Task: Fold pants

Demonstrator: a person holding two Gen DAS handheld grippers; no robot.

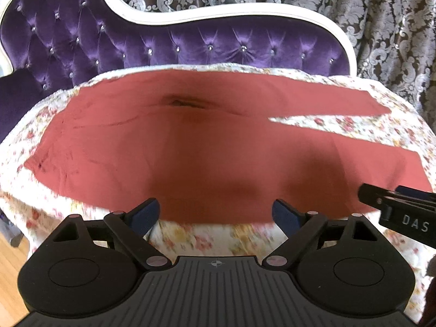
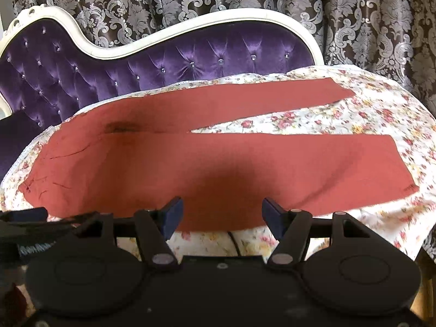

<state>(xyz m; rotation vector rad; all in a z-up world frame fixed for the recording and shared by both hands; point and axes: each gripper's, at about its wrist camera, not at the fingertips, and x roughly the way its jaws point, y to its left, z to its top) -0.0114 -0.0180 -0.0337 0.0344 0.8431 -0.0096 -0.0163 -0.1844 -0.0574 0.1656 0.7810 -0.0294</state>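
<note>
Red-brown pants (image 1: 190, 147) lie flat on a floral cloth, waist to the left and the two legs spread apart to the right; they also show in the right wrist view (image 2: 218, 158). My left gripper (image 1: 216, 212) is open and empty, just above the near edge of the pants. My right gripper (image 2: 222, 212) is open and empty at the near edge of the near leg. The right gripper shows at the right edge of the left wrist view (image 1: 395, 199), and the left gripper shows at the left edge of the right wrist view (image 2: 27, 218).
The floral cloth (image 1: 340, 125) covers a surface in front of a purple tufted sofa (image 1: 109, 41) with a white frame. A patterned curtain (image 2: 368, 27) hangs behind. Wooden floor (image 1: 11, 267) shows at the lower left.
</note>
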